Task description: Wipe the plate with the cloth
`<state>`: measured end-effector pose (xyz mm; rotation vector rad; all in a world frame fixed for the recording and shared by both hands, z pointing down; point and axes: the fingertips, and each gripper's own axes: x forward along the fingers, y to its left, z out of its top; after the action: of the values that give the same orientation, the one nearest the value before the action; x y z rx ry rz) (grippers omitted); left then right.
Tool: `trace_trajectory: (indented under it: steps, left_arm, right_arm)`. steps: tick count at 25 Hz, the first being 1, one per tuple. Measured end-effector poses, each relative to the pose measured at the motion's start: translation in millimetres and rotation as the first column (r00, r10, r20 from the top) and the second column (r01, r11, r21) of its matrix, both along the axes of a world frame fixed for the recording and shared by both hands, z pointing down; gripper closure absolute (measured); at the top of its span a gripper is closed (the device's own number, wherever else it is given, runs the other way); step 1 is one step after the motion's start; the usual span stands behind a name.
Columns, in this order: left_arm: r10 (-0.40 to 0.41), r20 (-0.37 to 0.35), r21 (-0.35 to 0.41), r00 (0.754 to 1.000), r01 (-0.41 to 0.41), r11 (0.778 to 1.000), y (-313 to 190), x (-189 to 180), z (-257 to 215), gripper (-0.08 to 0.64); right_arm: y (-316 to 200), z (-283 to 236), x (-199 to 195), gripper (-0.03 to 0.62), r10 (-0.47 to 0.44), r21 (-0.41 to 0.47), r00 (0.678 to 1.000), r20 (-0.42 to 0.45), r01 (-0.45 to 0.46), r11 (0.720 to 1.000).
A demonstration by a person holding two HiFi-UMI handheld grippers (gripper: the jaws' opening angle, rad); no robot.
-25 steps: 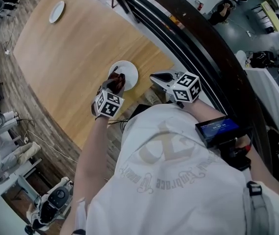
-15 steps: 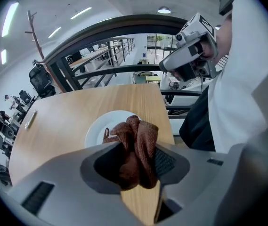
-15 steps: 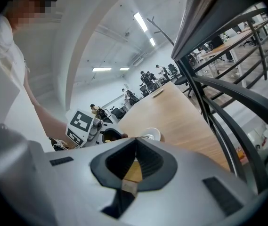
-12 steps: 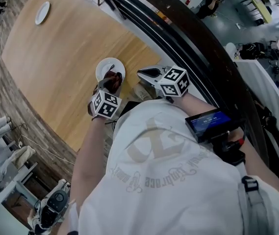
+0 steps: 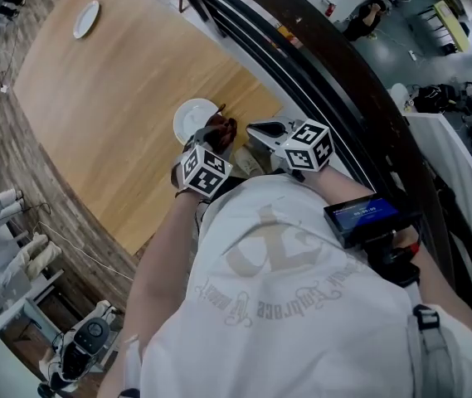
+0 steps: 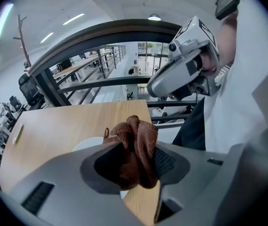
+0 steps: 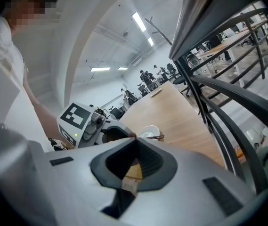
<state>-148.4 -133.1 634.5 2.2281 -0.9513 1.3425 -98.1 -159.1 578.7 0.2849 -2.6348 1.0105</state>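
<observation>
Left tongs [image 5: 214, 138] clamped on the cloth [image 6: 138, 136] over the near right rim of the plate [image 5: 191, 119]; right tongs [image 5: 260, 128], jaws together and empty, held just right of the plate.

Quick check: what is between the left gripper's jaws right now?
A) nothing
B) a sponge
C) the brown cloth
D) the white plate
C: the left gripper is clamped on the bunched brown cloth, and the white plate lies on the table beyond it.
</observation>
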Motion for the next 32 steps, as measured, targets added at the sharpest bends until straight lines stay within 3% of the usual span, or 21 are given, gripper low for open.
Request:
trace_trajectory:
  steps: [5, 9, 13, 17, 21, 25, 28, 32]
  left_arm:
    - [-0.138, -0.08, 0.018, 0.987, 0.14, 0.99, 20.6, -4.5, -10.3, 0.391]
    - [-0.289, -0.178, 0.093, 0.941, 0.309, 0.947, 29.4, -21.7, -40.2, 0.391]
    - [-0.447, -0.275, 0.167, 0.852, 0.5, 0.85, 33.0, -46.8, -72.1, 0.391]
    - [-0.564, -0.355, 0.168, 0.746, 0.644, 0.746, 56.1, -63.1, -86.8, 0.391]
    - [-0.612, -0.438, 0.206, 0.658, 0.737, 0.644, 61.6, -76.0, -108.4, 0.391]
    - [-0.622, -0.511, 0.239, 0.593, 0.794, 0.56, 66.3, -86.8, -122.5, 0.39]
    - [-0.616, -0.56, 0.25, 0.553, 0.823, 0.511, 82.3, -96.0, -125.4, 0.391]
    - [-0.609, -0.597, 0.24, 0.522, 0.841, 0.486, 111.8, -90.1, -118.5, 0.391]
  right_arm:
    - [4.4, -6.1, -8.1, 0.578, -0.053, 0.017, 0.998, 0.018, 0.053, 0.998]
    - [7.4, -14.9, -15.6, 0.578, -0.098, 0.039, 0.995, 0.018, 0.098, 0.994]
    - [1.2, -27.5, -28.7, 0.578, -0.145, 0.081, 0.989, 0.031, 0.142, 0.987]
    - [6.2, -50.3, -39.0, 0.578, -0.174, 0.11, 0.982, 0.076, 0.165, 0.98]
    - [-1.2, -79.1, -56.5, 0.578, -0.243, 0.188, 0.963, 0.116, 0.219, 0.957]
    - [-1.5, -97.7, -64.7, 0.579, -0.317, 0.279, 0.94, 0.127, 0.273, 0.921]
    - [15.7, -98.3, -68.2, 0.578, -0.367, 0.314, 0.923, 0.114, 0.317, 0.895]
    - [44.3, -90.6, -57.6, 0.58, -0.379, 0.326, 0.92, 0.103, 0.329, 0.886]
